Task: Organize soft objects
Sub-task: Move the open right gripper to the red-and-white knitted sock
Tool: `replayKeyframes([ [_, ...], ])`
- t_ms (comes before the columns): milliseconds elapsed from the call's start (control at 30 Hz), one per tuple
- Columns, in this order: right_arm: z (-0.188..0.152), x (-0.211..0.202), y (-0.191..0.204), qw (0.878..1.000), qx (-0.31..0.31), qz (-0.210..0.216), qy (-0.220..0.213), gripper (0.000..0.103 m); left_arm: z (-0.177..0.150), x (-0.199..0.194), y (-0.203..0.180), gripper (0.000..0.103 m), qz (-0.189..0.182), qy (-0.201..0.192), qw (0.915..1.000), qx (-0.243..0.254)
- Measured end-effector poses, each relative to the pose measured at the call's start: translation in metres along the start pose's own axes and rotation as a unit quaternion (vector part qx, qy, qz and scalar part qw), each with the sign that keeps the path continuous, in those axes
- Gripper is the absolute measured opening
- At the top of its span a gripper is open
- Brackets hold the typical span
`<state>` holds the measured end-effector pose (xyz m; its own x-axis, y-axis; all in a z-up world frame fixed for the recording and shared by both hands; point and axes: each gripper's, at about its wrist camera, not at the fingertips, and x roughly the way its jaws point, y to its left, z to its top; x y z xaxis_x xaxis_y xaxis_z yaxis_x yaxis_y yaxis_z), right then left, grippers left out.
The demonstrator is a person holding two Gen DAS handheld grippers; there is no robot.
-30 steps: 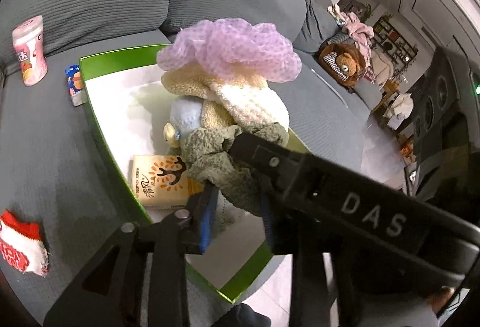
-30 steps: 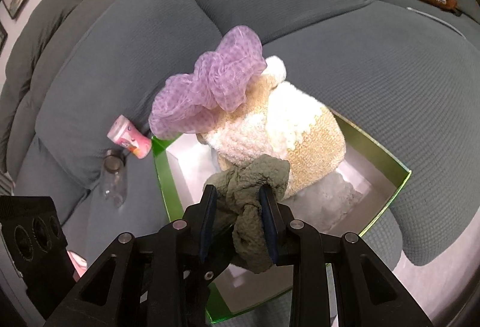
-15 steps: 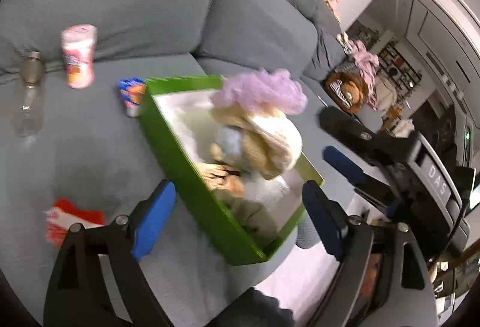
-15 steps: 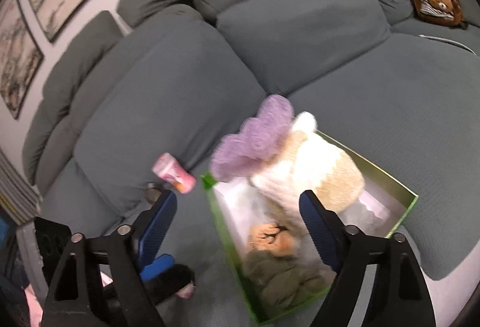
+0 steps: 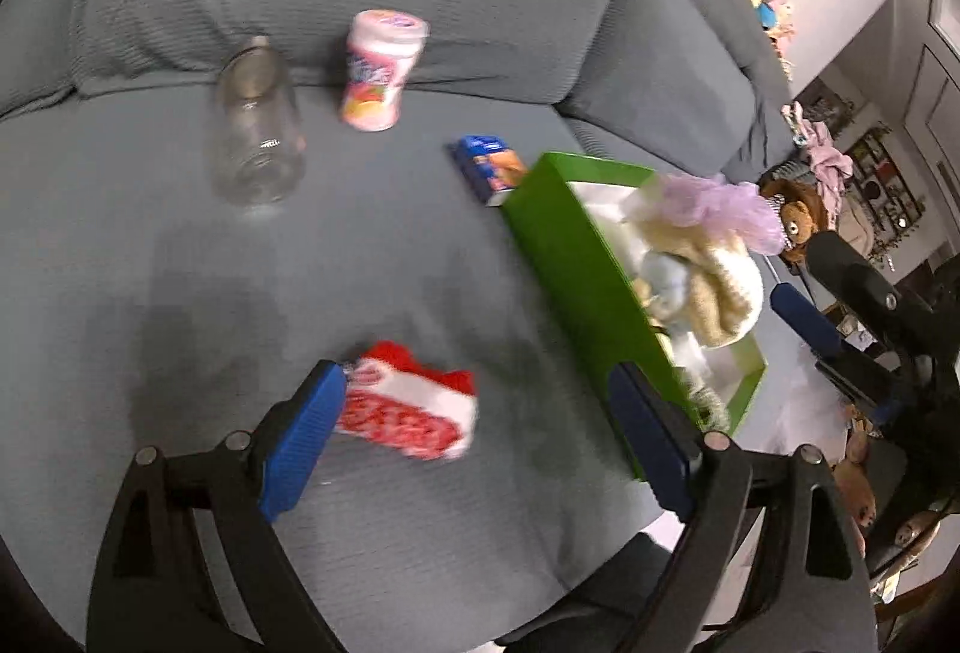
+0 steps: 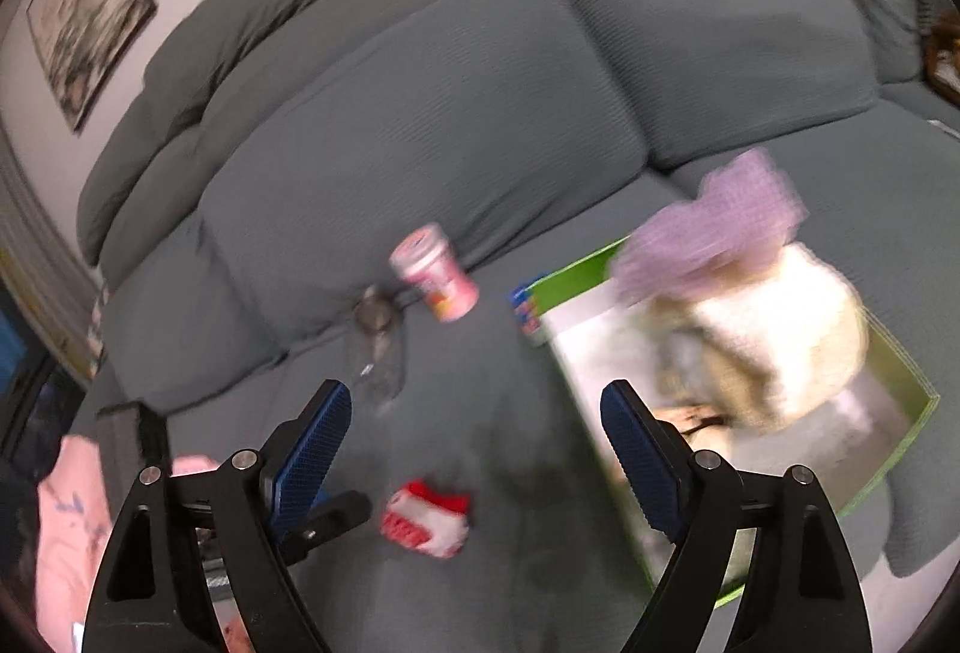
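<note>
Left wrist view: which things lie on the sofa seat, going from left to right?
Clear bottle → pink canister → red and white sock → blue snack pack → green box holding the soft things.

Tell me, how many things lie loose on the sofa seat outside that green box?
4: clear bottle, pink canister, blue packet beside the box, red-white sock. More may be hidden.

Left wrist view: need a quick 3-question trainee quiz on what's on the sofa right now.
1. True or false: the red and white sock lies inside the green box.
2. Which stands closest to the clear bottle? A) pink canister B) purple mesh scrunchie C) blue snack pack
3. Fill in: the left gripper is ___, holding nothing.

Key: 1 false, it lies on the sofa seat outside the box; 2 A; 3 open.
</note>
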<state>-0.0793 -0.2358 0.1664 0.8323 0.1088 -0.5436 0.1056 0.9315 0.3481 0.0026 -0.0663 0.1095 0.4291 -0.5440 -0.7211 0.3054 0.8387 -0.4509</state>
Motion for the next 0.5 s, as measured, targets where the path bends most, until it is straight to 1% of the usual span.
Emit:
replayKeyframes([
  [100, -0.004, 0.023, 0.008, 0.998, 0.006, 0.036, 0.043, 0.086, -0.001, 0.0, 0.011, 0.089, 0.004, 0.016, 0.9998, -0.01],
  [167, -0.008, 0.038, 0.01, 0.996, 0.018, 0.049, 0.07, 0.086, -0.004, -0.001, 0.018, 0.089, 0.01, 0.026, 0.9996, -0.01],
  [267, -0.016, 0.059, 0.016, 0.992, 0.027, 0.061, 0.108, 0.086, -0.007, 0.001, 0.026, 0.089, 0.037, 0.039, 0.9985, -0.009],
  [333, -0.023, 0.074, 0.02, 0.987, 0.03, 0.074, 0.139, 0.086, -0.008, 0.004, 0.033, 0.089, 0.047, 0.047, 0.9977, -0.013],
  [433, -0.03, 0.089, 0.025, 0.984, 0.023, 0.069, 0.165, 0.086, -0.012, 0.009, 0.045, 0.089, 0.051, 0.07, 0.9958, -0.028],
  [500, -0.035, 0.099, 0.029, 0.982, 0.013, 0.056, 0.178, 0.086, -0.013, 0.011, 0.052, 0.089, 0.05, 0.075, 0.9952, -0.038],
])
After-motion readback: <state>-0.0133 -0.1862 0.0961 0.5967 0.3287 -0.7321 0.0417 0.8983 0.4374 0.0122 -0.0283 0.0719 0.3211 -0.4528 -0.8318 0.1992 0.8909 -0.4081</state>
